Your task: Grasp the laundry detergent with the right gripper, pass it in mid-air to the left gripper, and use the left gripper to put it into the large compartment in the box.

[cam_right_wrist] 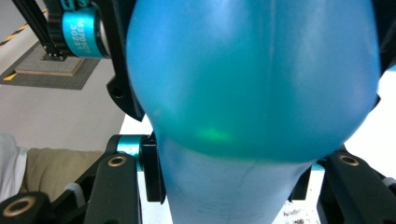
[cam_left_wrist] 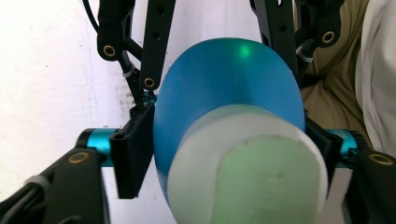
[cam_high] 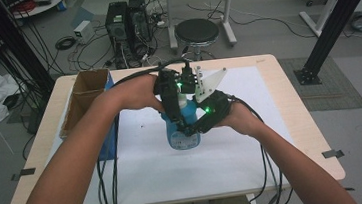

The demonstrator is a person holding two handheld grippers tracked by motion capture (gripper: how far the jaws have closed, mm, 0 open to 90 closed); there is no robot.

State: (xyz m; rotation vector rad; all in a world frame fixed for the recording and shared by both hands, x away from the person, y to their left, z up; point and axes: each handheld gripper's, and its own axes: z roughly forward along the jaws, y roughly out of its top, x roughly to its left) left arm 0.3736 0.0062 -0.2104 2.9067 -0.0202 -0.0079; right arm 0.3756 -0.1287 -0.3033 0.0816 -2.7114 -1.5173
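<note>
The tabletop (cam_high: 291, 121) is pale wood with a white sheet (cam_high: 174, 158) over most of it. At about ten o'clock on it sits an open cardboard box (cam_high: 85, 93) with a blue side.

Near the middle of the white sheet, a little toward twelve o'clock, stands a blue bottle (cam_high: 181, 129), upright, with a pale label on its lower front. The print on that label is too small to read from the high view. In the left gripper view the bottle's white cap (cam_left_wrist: 243, 163) points at the camera, with the rounded blue shoulder behind it.

Both forearms come in from six o'clock and meet at the bottle. The left tongs (cam_high: 171, 100) reach over from about ten o'clock and sit at the bottle's top. Their jaws have just been closing, and in the left gripper view the black pads lie against both sides of the blue shoulder just under the cap, so they grip the bottle.

The right tongs (cam_high: 196, 125) come in from about three o'clock, lower down, clamped on the bottle's body. In the right gripper view the blue wall bulges between the two jaws. Small green lights glow on both.

In the right gripper view, at eleven o'clock, a teal metal sleeve (cam_right_wrist: 81, 28) on the other tongs carries printed white characters, too blurred to read with certainty.
</note>
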